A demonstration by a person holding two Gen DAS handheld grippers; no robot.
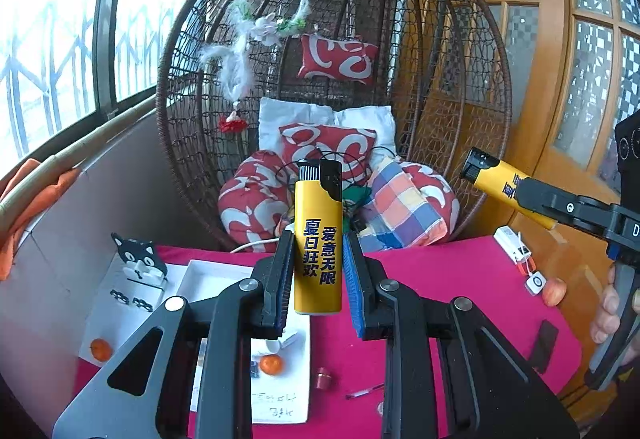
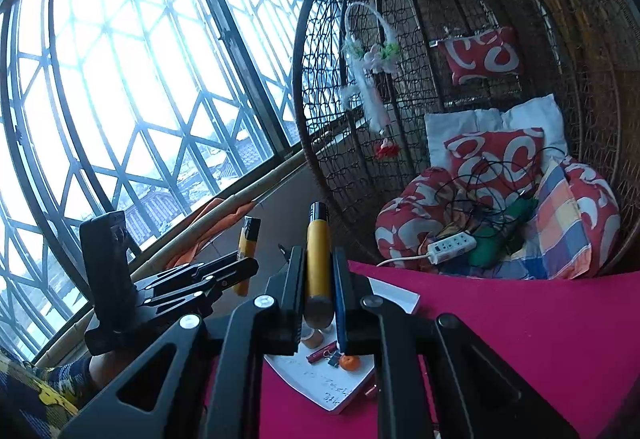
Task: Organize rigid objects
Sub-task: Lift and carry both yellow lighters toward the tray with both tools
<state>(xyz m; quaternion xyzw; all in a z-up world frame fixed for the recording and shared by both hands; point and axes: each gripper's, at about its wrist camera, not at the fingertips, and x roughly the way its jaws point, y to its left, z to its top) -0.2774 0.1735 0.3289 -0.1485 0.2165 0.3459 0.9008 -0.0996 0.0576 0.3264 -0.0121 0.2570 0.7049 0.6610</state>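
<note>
Yellow lighters filled both claws: the left gripper (image 1: 318, 271) clenched one lighter (image 1: 318, 239) upright between its pads, and the right gripper (image 2: 318, 279) clenched a second lighter (image 2: 318, 259) edge-on. Both hung above the pink table (image 1: 460, 271), so the carry step seemed in hand; next each needed lowering into the white tray (image 1: 208, 271) below the claws. Only the left view showed the printed face; only the right showed the tray's orange (image 2: 350, 362) and clips.
</note>
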